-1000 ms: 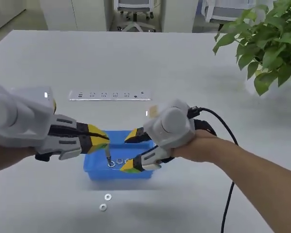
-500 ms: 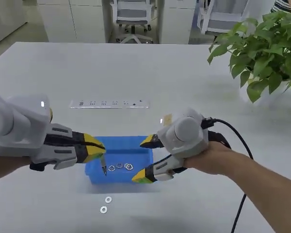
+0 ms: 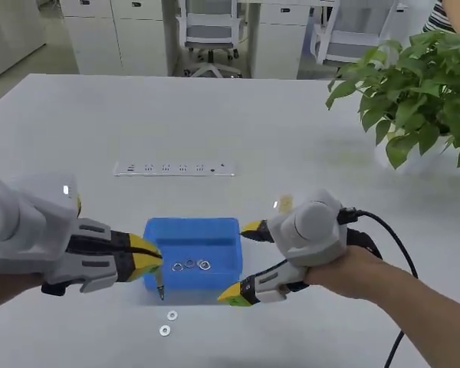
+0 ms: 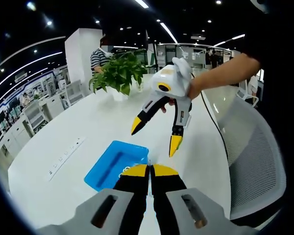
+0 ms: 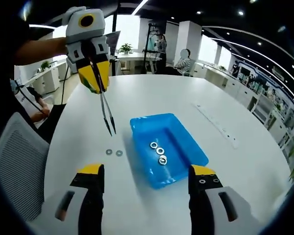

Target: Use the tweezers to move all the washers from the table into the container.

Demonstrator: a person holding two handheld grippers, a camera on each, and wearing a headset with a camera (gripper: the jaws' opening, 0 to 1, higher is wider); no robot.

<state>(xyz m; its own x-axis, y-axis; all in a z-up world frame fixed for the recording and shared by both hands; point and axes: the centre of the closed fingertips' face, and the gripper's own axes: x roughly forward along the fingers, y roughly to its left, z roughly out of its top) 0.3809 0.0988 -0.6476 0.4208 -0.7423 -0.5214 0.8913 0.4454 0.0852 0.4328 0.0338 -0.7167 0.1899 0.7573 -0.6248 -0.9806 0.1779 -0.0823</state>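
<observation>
White table [image 3: 291, 130] (power strip [image 3: 174, 169]), office chairs [image 3: 208, 27] behind

- Slim dark metal tweezers [image 5: 107, 113]: clamped between the yellow-tipped fingers of the left gripper [image 3: 153, 259]. They point down, prongs slightly apart at the tips, which sit just beside the container's near-left corner.
- Shallow blue rectangular plastic container [image 3: 192, 225]: upright on the white worktop [image 3: 291, 138], with three small silver ring washers [image 3: 190, 265] in a row on its floor.
- Two loose silver ring washers [image 3: 172, 315]: flat on the worktop, close together, just outside the container's near wall and near the tweezers' tips.
</observation>
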